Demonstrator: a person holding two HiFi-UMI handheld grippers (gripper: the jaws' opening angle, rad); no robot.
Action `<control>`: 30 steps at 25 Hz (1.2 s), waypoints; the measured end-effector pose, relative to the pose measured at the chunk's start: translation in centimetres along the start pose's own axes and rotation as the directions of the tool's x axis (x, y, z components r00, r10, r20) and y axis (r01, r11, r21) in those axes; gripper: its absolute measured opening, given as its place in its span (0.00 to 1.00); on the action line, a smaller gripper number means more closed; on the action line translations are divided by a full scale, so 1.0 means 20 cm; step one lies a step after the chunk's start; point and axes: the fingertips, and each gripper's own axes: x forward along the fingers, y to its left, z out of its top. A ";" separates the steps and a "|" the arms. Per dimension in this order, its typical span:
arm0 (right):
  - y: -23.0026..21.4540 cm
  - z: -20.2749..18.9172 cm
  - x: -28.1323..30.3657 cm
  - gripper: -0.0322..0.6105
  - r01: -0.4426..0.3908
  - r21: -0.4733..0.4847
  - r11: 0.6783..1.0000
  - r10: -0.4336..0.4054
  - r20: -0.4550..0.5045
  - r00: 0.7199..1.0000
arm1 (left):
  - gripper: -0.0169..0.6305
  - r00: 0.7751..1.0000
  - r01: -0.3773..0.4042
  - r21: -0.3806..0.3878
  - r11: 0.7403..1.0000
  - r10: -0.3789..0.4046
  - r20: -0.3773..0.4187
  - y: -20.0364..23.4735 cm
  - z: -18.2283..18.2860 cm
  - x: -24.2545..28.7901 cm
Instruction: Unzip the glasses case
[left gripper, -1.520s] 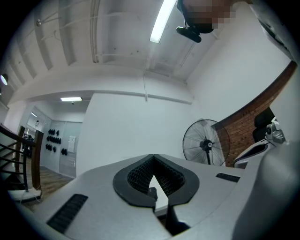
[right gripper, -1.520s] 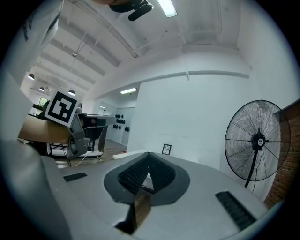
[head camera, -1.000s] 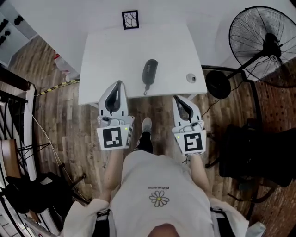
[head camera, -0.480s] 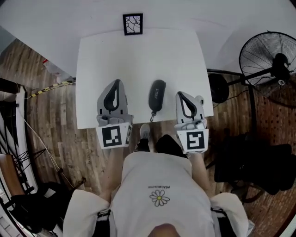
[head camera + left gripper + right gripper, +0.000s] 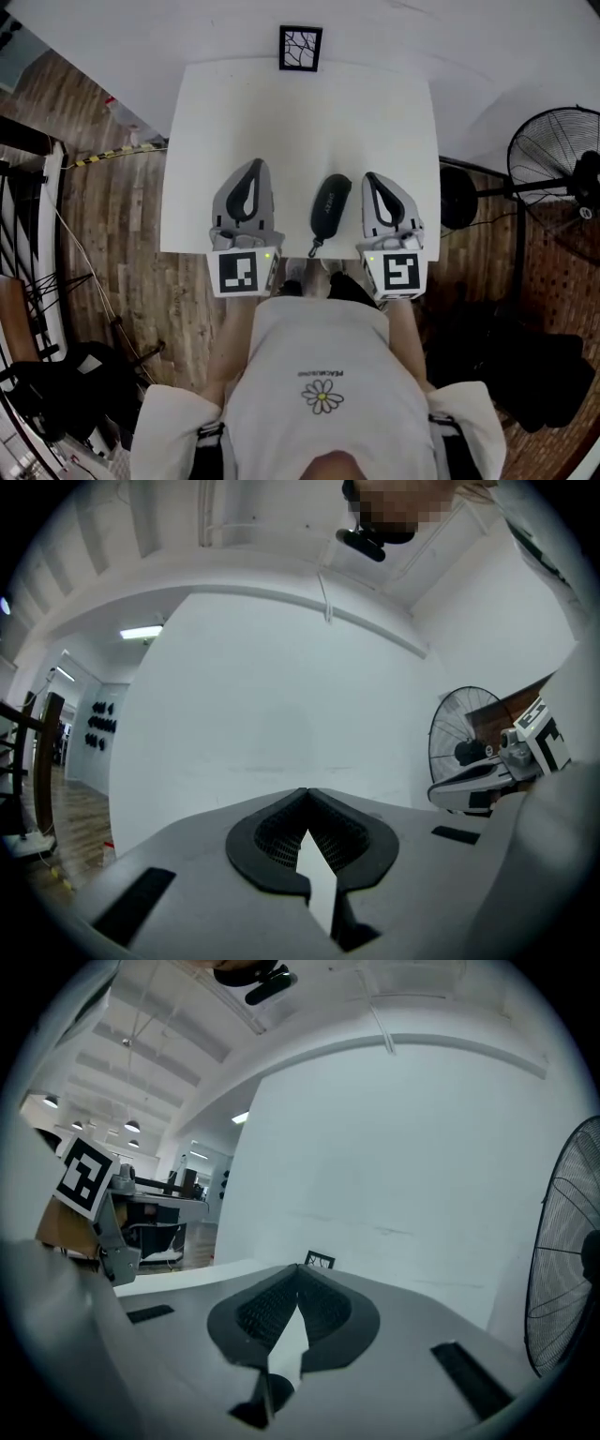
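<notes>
On the white rectangular worktop [image 5: 300,112], the left claw [image 5: 254,163] is parked just left of the dark oval glasses case [image 5: 330,206]. It's clenched tip to tip, with nothing caught in it. The case itself is laid lengthwise near the worktop's front edge, with a small pull tab [image 5: 316,249] seen at its near end. Just right of the case, the right claw [image 5: 367,175] is clenched and empty too. The case isn't touched by either one. A black standing fan [image 5: 567,178] is spotted well off to the case's right.
</notes>
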 end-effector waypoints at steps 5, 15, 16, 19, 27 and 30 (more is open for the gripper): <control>-0.06 -0.01 0.03 0.06 -0.062 -0.003 0.998 0.062 0.026 0.998 | 0.05 0.998 -0.058 0.055 0.997 0.060 -0.030 -0.02 -0.06 0.04; -0.19 -0.11 0.05 0.06 -0.099 0.003 0.995 0.099 0.006 0.995 | 0.08 0.987 -0.047 0.038 0.998 0.052 -0.152 -0.13 -0.24 0.14; -0.20 -0.12 0.04 0.06 -0.098 0.005 0.995 0.098 -0.002 0.995 | 0.15 0.982 -0.030 0.023 0.999 0.034 -0.184 -0.17 -0.28 0.15; -0.23 -0.16 0.02 0.06 -0.094 0.023 0.995 0.094 -0.022 0.995 | 0.38 0.952 0.035 -0.033 0.999 -0.043 -0.304 -0.31 -0.46 0.19; -0.22 -0.33 -0.02 0.06 -0.113 0.059 0.992 0.118 -0.099 0.988 | 0.54 0.774 0.130 -0.121 0.984 -0.177 -0.608 -0.67 -1.00 0.01; -0.18 -0.39 -0.04 0.06 -0.123 0.079 0.989 0.132 -0.132 0.982 | 0.54 0.717 0.138 -0.124 0.983 -0.185 -0.672 -0.72 -1.13 -0.07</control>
